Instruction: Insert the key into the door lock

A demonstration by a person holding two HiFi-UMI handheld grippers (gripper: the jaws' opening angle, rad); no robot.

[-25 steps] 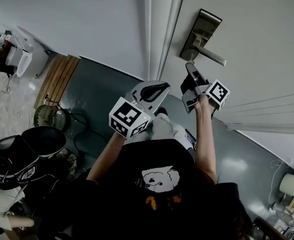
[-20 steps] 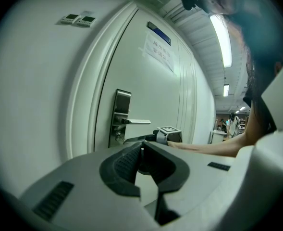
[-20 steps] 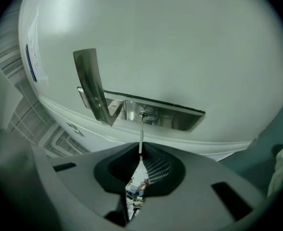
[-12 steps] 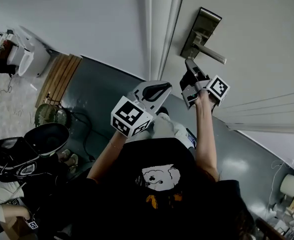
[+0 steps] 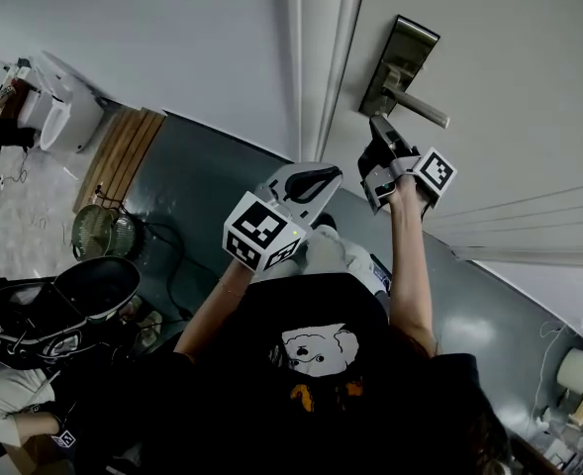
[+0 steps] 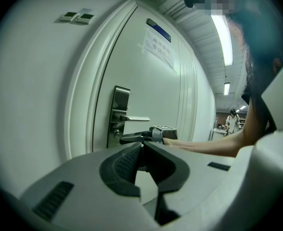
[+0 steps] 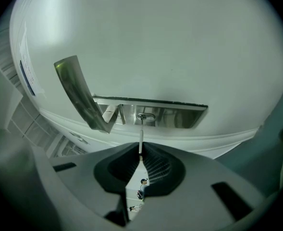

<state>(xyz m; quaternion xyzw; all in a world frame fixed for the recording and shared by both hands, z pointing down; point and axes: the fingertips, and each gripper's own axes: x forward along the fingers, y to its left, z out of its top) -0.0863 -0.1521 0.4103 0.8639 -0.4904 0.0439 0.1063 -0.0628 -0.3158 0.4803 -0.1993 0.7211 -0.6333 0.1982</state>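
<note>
In the right gripper view my right gripper (image 7: 141, 151) is shut on a thin silver key (image 7: 141, 136). The key's blade points straight at the round keyhole (image 7: 146, 116) in the steel lock plate (image 7: 179, 117), and its tip reaches it. How far it sits inside I cannot tell. The lever handle (image 7: 79, 94) sticks out at the left. In the head view the right gripper (image 5: 378, 139) is just under the lock plate (image 5: 402, 59) and handle (image 5: 422, 111). My left gripper (image 5: 311, 179) hangs lower, away from the door, shut on nothing.
The white door (image 5: 509, 87) meets its frame (image 5: 316, 57) just left of the lock. A paper notice (image 6: 158, 46) is stuck high on the door. A seated person (image 5: 34, 404), a fan (image 5: 98, 231) and wooden boards (image 5: 123, 151) are on the floor at the left.
The right gripper rose with the key toward the lock plate and has held there for the last half second. The left gripper drifted slightly right.
</note>
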